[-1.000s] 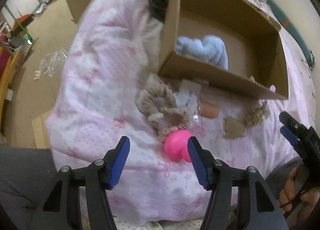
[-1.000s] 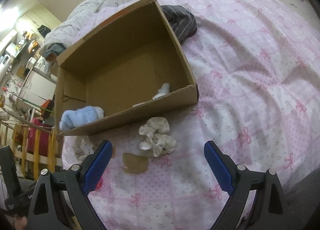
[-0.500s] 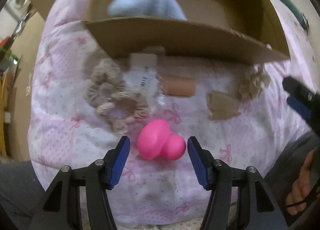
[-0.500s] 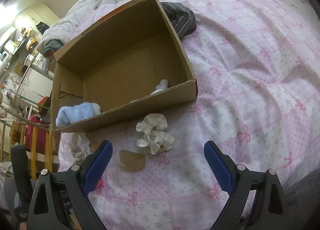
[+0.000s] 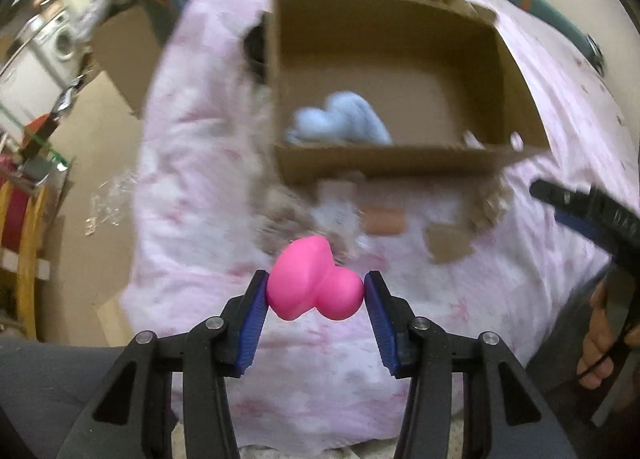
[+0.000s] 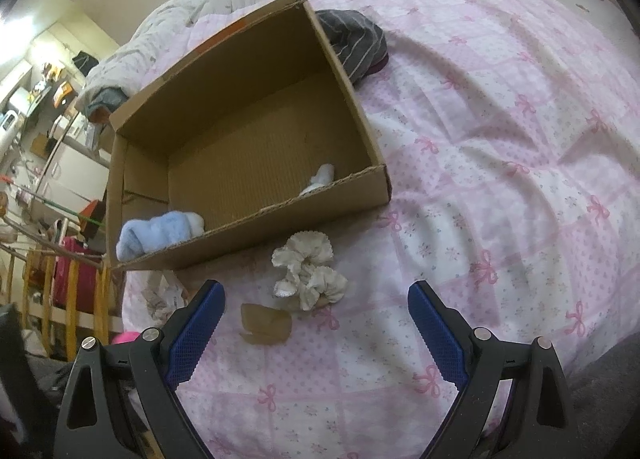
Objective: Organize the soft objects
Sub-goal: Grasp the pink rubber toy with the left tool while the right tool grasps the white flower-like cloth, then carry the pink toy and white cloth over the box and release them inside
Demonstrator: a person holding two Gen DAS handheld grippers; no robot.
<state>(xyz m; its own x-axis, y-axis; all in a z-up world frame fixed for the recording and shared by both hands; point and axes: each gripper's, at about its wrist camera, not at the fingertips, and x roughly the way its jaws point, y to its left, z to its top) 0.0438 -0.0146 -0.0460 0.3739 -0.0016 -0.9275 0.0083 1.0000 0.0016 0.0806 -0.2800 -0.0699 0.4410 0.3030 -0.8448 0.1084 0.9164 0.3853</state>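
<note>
Your left gripper (image 5: 315, 293) has its blue pads pressed on both sides of the pink squishy toy (image 5: 314, 284), which sits low-center in the left wrist view over the pink bedspread (image 5: 192, 163), with the cardboard box (image 5: 384, 169) up at 12 o'clock from it. That box holds a light blue plush (image 6: 160, 233) in its near left corner and a small white item (image 6: 320, 177) at 3 o'clock from the plush along the near wall. Your right gripper (image 6: 316, 329) is spread wide with nothing between its pads, and the cream scrunchie (image 6: 306, 269) lies just past it at 12 o'clock, a brown cardboard scrap (image 6: 266, 323) right beside the scrunchie at 8 o'clock.
</note>
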